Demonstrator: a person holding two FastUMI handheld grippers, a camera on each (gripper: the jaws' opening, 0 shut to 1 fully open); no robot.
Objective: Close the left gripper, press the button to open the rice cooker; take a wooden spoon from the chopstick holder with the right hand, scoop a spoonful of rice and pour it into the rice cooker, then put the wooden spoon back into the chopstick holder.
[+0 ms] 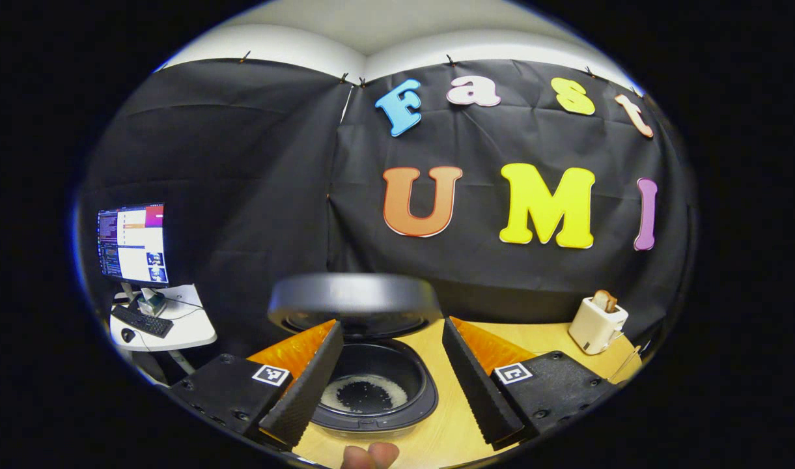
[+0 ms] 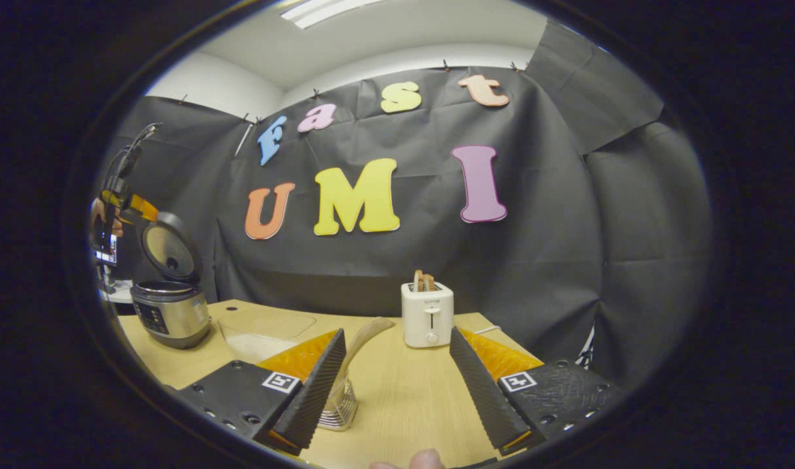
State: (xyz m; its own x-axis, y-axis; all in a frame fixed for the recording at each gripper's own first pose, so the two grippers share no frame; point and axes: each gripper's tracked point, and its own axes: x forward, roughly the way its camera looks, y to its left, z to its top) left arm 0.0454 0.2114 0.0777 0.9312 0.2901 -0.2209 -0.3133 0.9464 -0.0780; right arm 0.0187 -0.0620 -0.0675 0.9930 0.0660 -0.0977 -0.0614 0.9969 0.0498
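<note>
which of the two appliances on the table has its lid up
The rice cooker, at the table's left end in the right gripper view: its round lid stands tilted open above the pot. The white toaster has no lid, only bread in its slots.

1. A light wooden desk (image 2: 404, 384) stands before the black cloth wall.
2. At its far left sits a silver rice cooker (image 2: 170, 314), lid raised.
3. Just right of it lies a clear container (image 2: 267, 333) with white rice inside.
4. Nearer the front stands a metal chopstick holder (image 2: 340, 407) with a wooden spoon (image 2: 364, 339) leaning out.
5. A white toaster (image 2: 427, 314) stands near the back edge.
</note>
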